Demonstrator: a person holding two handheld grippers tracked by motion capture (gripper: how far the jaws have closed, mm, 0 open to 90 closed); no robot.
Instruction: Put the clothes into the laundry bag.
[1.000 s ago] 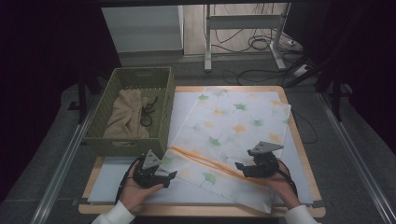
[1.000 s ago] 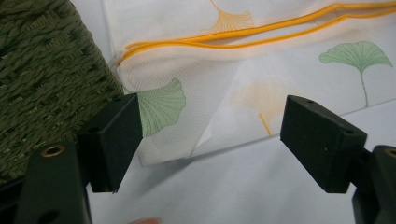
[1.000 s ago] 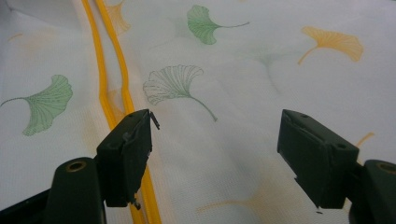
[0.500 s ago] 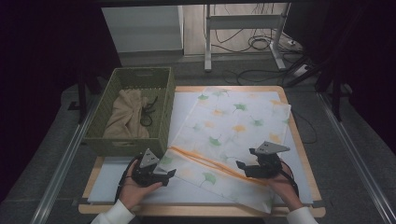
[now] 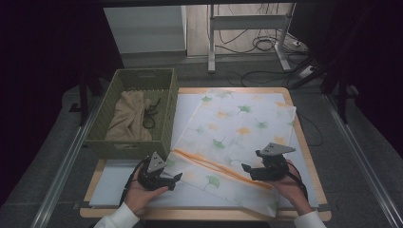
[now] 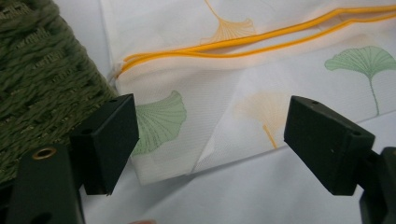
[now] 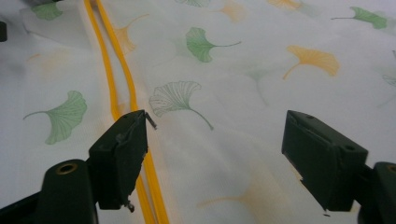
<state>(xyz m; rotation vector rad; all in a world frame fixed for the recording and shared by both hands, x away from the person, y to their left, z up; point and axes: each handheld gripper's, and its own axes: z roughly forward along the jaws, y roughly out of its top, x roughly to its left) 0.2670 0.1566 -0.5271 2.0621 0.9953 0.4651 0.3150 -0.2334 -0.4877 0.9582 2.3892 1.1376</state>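
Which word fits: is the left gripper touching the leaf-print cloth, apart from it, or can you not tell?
Cannot tell. In the left gripper view the left gripper stands open over the cloth, but no contact or gap shows plainly.

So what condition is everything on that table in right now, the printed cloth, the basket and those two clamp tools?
Leaf-print cloth: spread flat on the table, near edge folded over along an orange trim.
Green basket: upright, a tan cloth crumpled inside.
Left gripper: open, at the cloth's near left corner, gripping nothing.
Right gripper: open over the cloth, gripping nothing.
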